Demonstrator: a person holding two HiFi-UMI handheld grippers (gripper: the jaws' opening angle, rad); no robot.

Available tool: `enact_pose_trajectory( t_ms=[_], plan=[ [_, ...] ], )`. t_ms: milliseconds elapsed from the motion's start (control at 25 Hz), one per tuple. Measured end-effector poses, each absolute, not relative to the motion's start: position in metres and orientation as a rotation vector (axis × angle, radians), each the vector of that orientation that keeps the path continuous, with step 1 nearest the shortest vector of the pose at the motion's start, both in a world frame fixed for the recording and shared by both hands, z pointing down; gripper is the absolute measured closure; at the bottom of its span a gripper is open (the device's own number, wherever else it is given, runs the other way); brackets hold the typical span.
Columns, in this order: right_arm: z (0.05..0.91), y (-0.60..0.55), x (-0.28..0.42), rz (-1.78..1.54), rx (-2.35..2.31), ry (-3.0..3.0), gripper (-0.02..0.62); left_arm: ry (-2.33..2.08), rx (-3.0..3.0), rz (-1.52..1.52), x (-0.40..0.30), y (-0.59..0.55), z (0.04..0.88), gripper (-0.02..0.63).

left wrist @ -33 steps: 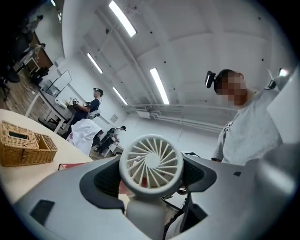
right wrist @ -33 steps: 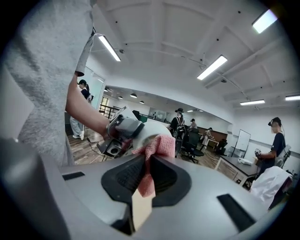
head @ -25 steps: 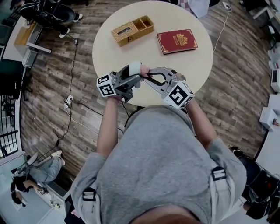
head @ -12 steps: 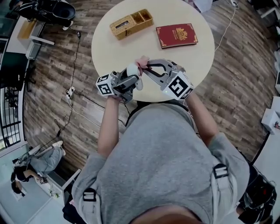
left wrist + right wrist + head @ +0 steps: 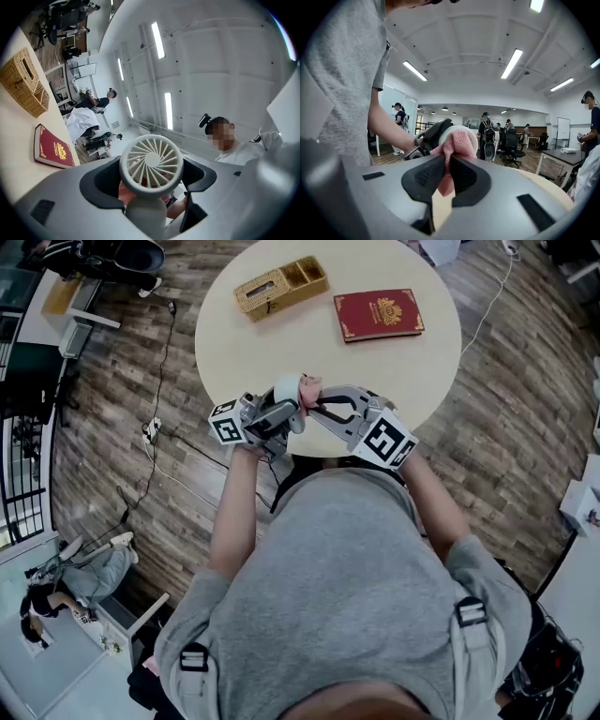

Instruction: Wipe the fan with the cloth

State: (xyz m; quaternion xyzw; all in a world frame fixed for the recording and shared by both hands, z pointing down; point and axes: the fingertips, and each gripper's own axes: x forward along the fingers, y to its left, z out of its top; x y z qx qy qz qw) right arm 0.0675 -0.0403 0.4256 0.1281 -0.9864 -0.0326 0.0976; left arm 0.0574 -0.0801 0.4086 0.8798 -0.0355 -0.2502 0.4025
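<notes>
A small white hand fan (image 5: 151,163) with a round grille stands upright between the jaws of my left gripper (image 5: 149,180), which is shut on its handle. From the head view the fan (image 5: 286,390) is held over the table's near edge by the left gripper (image 5: 281,413). My right gripper (image 5: 446,177) is shut on a pink cloth (image 5: 455,149), pressed against the fan's white head (image 5: 461,132). In the head view the cloth (image 5: 310,388) shows between the fan and the right gripper (image 5: 319,401). A bit of pink shows behind the fan in the left gripper view.
A round cream table (image 5: 394,371) holds a wicker box (image 5: 280,287) at the far left and a red book (image 5: 379,314) at the far right. Wooden floor with cables surrounds it. Other people and office chairs (image 5: 511,145) stand in the room behind.
Both grippers dipped slightly toward the table's near edge after rising; the cloth stays against the fan head, shifting a little over it.
</notes>
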Motion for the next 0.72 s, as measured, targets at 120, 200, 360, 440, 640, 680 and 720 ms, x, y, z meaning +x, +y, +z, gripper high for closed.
enact_pose_trajectory(
  t_ms=[120,200,360,440,640,680,720],
  plan=[
    [0.424,-0.034,0.068,-0.064,0.371,-2.981,0.557,-0.105,2.217,-0.62,0.059,-0.08,0.413,0.216],
    [0.419,-0.034,0.069,-0.055,0.374,-3.014,0.557,-0.11,2.211,-0.617,0.059,-0.079,0.414,0.216],
    [0.404,-0.039,0.07,0.0,0.432,-3.097,0.557,-0.111,2.196,-0.612,0.061,-0.075,0.416,0.216],
    [0.398,-0.044,0.073,0.035,0.466,-3.113,0.557,-0.104,2.192,-0.606,0.064,-0.072,0.416,0.216],
    [0.406,-0.061,0.084,-0.054,0.494,-3.039,0.557,-0.058,2.206,-0.579,0.073,-0.063,0.414,0.216],
    [0.408,-0.063,0.086,-0.03,0.511,-3.04,0.557,-0.054,2.212,-0.569,0.075,-0.062,0.414,0.216],
    [0.409,-0.065,0.087,-0.001,0.528,-3.043,0.557,-0.053,2.219,-0.562,0.076,-0.062,0.413,0.216]
  ],
)
